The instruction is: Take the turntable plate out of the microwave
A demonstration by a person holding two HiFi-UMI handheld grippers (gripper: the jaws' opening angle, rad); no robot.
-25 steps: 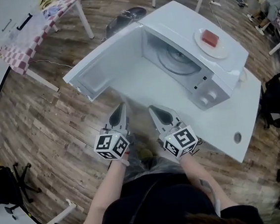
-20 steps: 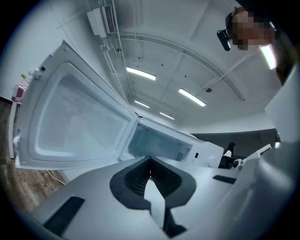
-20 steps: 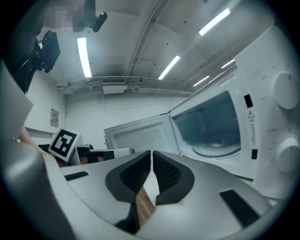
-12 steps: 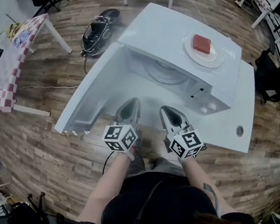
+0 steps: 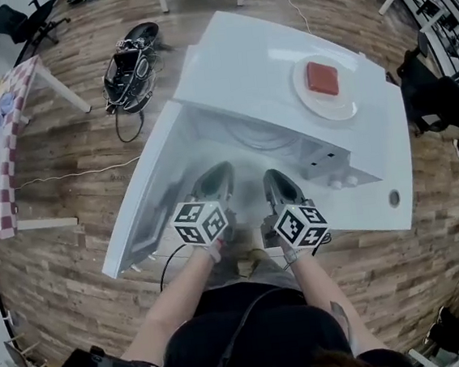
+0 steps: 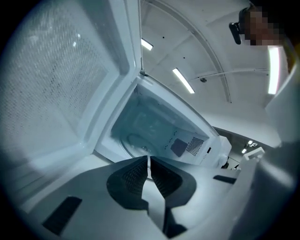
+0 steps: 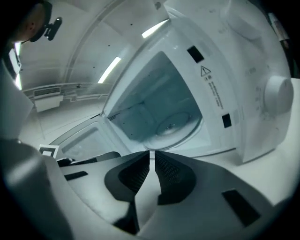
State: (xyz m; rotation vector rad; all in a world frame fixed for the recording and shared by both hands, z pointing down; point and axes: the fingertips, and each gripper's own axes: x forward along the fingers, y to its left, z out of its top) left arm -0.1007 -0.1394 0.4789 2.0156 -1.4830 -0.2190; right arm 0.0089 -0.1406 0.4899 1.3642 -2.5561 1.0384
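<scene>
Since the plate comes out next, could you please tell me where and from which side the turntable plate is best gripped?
Probably its near rim: the turntable plate lies flat inside the microwave, walled on every side but the open front. Come in level through that opening; the right claw, now shut, must open first.

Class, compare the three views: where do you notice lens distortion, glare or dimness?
Head view: fisheye curves the floorboards and the microwave. Left gripper view: dark vignetted corners, bright glare from ceiling lights. Right gripper view: same vignette, bluish cast, turntable plate readable inside.
</scene>
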